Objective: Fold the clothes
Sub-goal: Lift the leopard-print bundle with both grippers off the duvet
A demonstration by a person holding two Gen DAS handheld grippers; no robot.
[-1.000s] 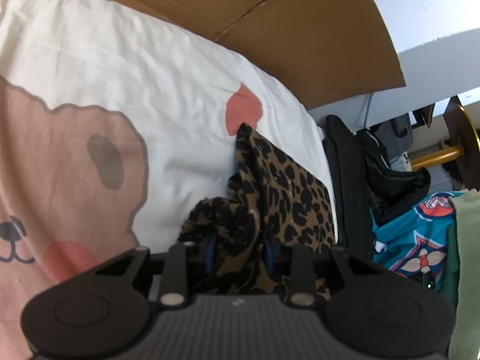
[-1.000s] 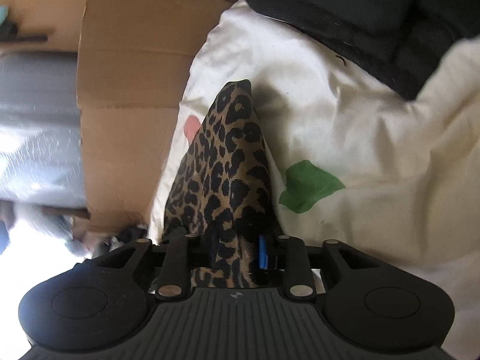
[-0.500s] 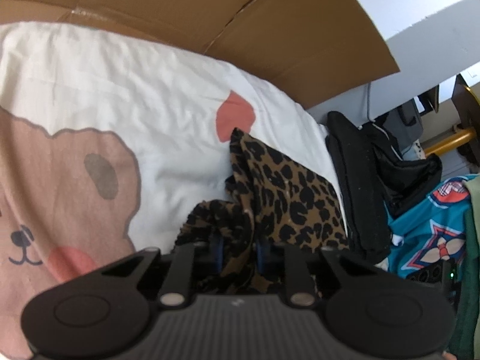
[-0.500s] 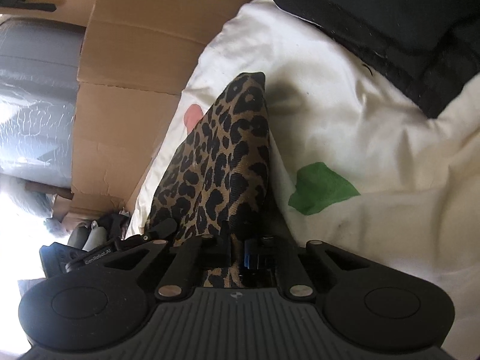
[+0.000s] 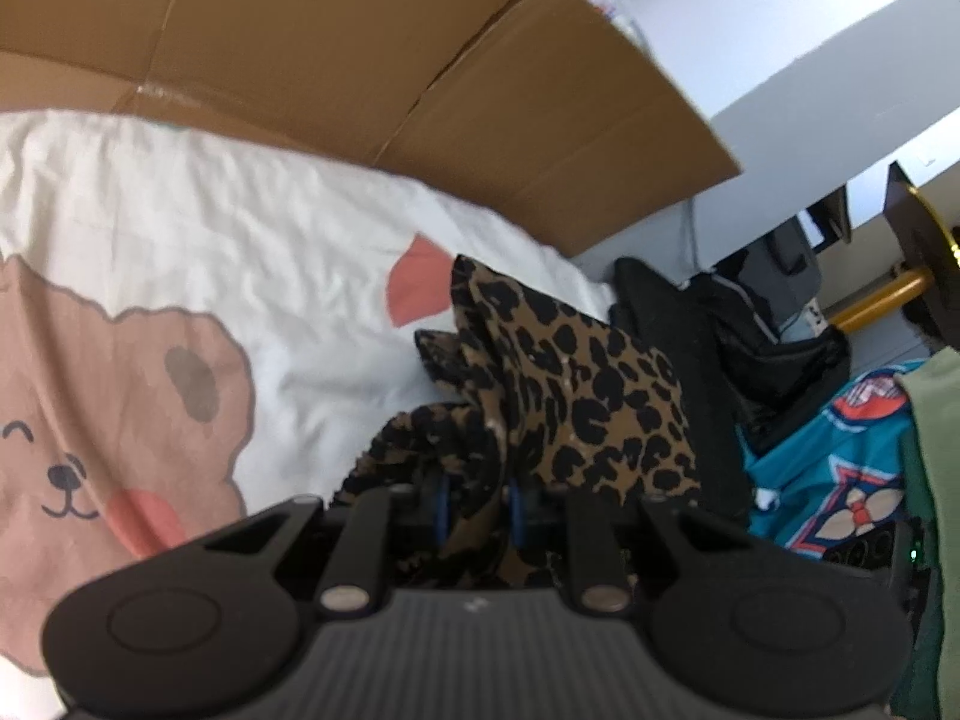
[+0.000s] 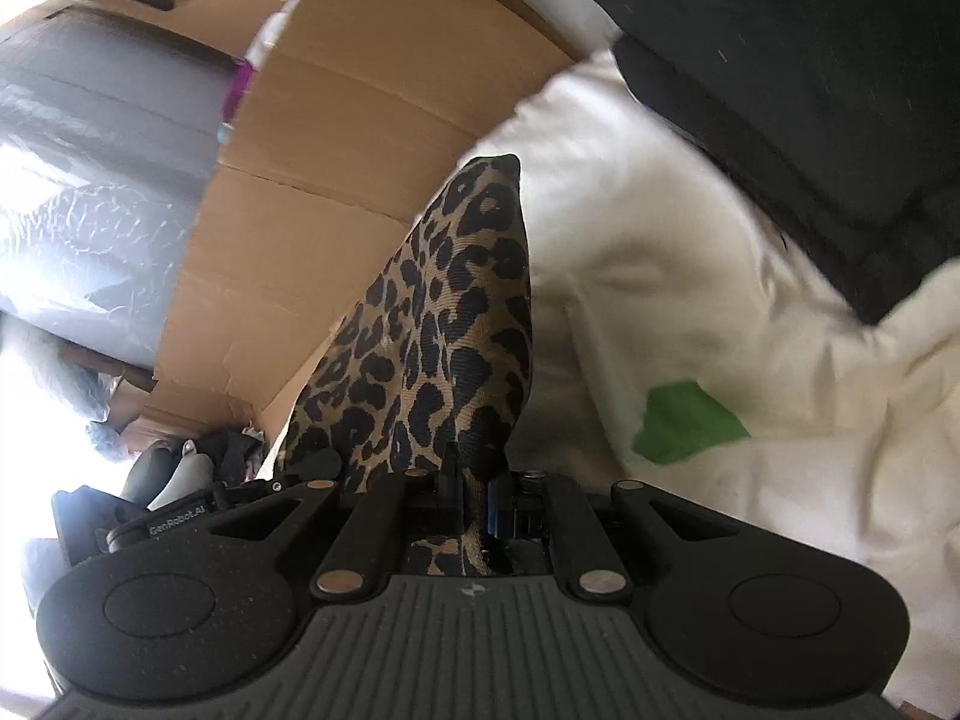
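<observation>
A leopard-print garment (image 5: 576, 396) is held up over a white bed sheet (image 5: 210, 252) printed with a bear. My left gripper (image 5: 474, 510) is shut on a bunched edge of the garment, which rises in front of it. In the right wrist view the same garment (image 6: 444, 324) stretches away in a taut strip, lifted off the sheet (image 6: 750, 372). My right gripper (image 6: 474, 504) is shut on its near end. The other gripper (image 6: 180, 510) shows at the lower left of the right wrist view.
Flattened cardboard (image 5: 360, 60) stands behind the bed. A pile of black clothes (image 5: 690, 336) and a teal printed garment (image 5: 840, 468) lie at the right. Black clothing (image 6: 810, 90) lies on the sheet's far side. A green patch (image 6: 684, 420) marks the sheet.
Both grippers have risen and pulled back with the leopard garment. The cloth is now lifted and drawn tighter between them. More cardboard shows behind.
</observation>
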